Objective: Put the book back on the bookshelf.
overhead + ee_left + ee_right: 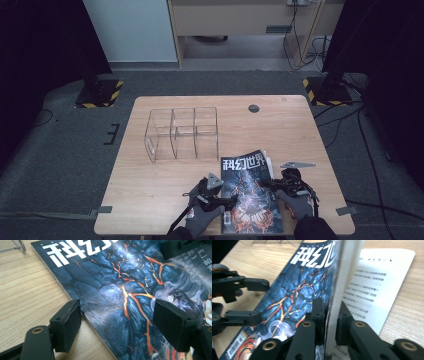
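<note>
While clamped on the lifted front part of the magazine (312,287), keep the right gripper (330,315) squeezed firm at the page edge (no slack, or the sheets fan out). Hold the left gripper (117,322) spread open astride the spine edge, one jaw on the cover, one just off it above the tabletop (22,290); press down there to stop sliding. Lift slowly, away from the loose text page (374,290) lying flat beside. Mind the clear acrylic organiser (182,132) farther back, well apart from the magazine at the near edge.
</note>
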Demonstrator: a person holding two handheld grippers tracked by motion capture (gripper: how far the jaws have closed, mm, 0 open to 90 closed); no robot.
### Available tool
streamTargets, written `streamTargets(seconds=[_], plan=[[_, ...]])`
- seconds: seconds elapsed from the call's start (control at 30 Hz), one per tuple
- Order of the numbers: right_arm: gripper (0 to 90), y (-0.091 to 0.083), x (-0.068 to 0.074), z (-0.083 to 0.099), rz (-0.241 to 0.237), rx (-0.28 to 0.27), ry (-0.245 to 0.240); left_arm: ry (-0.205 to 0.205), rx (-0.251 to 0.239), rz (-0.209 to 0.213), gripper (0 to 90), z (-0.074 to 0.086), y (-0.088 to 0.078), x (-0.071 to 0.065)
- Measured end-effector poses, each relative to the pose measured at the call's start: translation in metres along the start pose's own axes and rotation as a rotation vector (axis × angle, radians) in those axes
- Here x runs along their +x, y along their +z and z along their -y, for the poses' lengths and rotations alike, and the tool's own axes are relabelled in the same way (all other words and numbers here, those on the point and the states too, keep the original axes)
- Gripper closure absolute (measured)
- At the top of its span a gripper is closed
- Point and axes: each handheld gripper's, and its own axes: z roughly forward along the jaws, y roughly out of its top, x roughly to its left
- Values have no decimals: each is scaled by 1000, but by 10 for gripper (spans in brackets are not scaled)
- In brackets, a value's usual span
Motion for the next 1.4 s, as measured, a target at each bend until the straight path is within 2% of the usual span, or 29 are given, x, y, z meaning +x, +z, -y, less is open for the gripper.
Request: streamTargets(seconds=[0.17, 0.43, 0.53, 0.73, 0.9, 1.07, 1.3, 1.4], plan=[[844, -8, 6, -1, -34, -38, -12, -27, -6, 17, 234, 0, -1, 2], [846, -18, 12, -1, -71, -77, -43, -44, -39, 16, 226, -3, -5, 6], [846, -28, 15, 0, -96, -120, -48, -55, -50, 27, 221, -5, -7, 8], [847, -39, 21, 1, -113, -168, -85, -61, -66, 53, 217, -6, -8, 7], [847, -45, 27, 1, -135, -201, -121, -49, -71, 66, 209, -8, -8, 7], [847, -46, 31, -1, -145, -221, -154, -42, -95, 91, 200, -11, -6, 9], [847, -47, 31, -2, -154, -233, -163, -74, -130, 180, 165, -18, 2, 16], [847, -47, 31, -2, -156, -236, -169, -78, -127, 180, 168, -18, 7, 18]])
